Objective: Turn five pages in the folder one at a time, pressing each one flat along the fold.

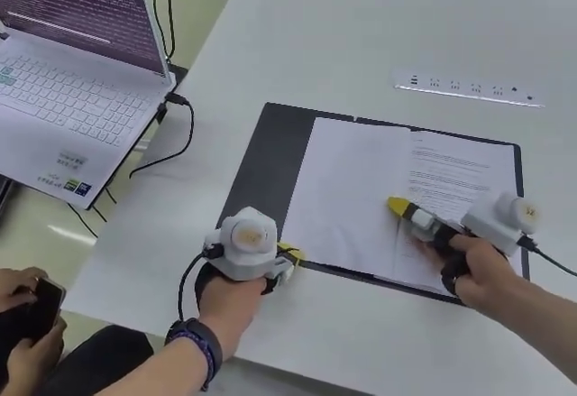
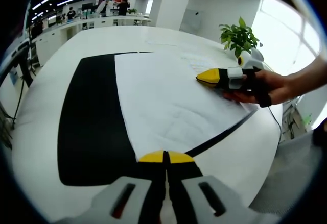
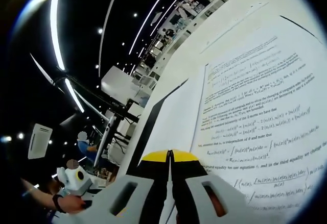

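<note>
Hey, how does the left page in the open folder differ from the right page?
The left page is blank; the right page carries printed text and formulas. The hand holding the right gripper lies over the right page's near part, while the left page is mostly bare. Both are white and lie open in the black folder.

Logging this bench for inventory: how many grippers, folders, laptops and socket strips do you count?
Yellow-tipped white grippers: 2, left gripper, right gripper
Open black folder: 1
White laptop: 1
Silver socket strip: 1
Total: 5
</note>
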